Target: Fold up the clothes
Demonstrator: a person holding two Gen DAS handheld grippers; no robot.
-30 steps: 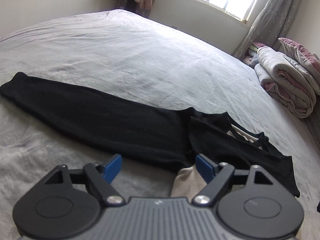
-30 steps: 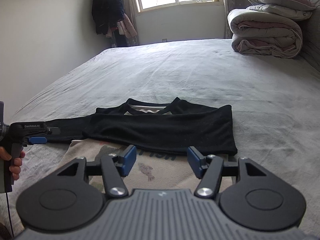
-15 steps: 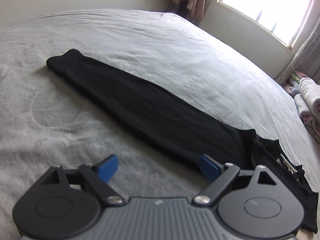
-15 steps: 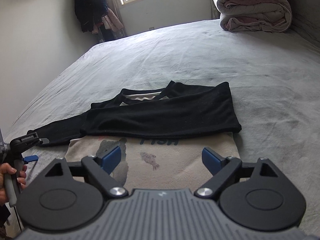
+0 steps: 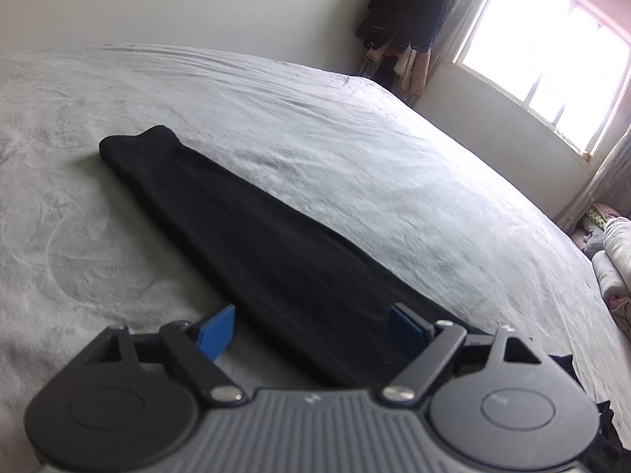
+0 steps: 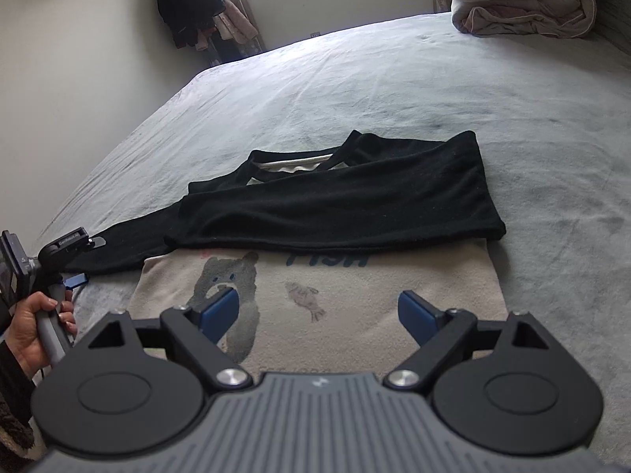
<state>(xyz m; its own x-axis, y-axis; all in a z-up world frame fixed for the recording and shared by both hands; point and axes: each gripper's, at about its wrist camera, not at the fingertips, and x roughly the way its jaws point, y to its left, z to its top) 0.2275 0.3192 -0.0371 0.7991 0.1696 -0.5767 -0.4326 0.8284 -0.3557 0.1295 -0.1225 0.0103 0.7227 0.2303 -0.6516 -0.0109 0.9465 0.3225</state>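
The left gripper [image 5: 311, 329] hangs low over the bed [image 5: 355, 149] with its blue pads [image 5: 217, 329] spread wide, gripping nothing; the long black sleeve [image 5: 244, 244] runs between them and stretches away toward 11 o'clock, lying flat, its cuff at the far end. The right gripper [image 6: 319, 313] is likewise released, jaws apart, poised above the beige body of the sweater [image 6: 315, 283] (printed with a bear, a small fish and dark lettering). At 12 o'clock from it the other black sleeve [image 6: 355, 205] lies folded across the chest, just under the collar. At 9 o'clock a hand [image 6: 33, 327] grips the left tool's handle beside the outstretched sleeve. A rolled quilt [image 6: 520, 4] sits at 1 o'clock, hanging clothes [image 6: 189, 4] at 11.
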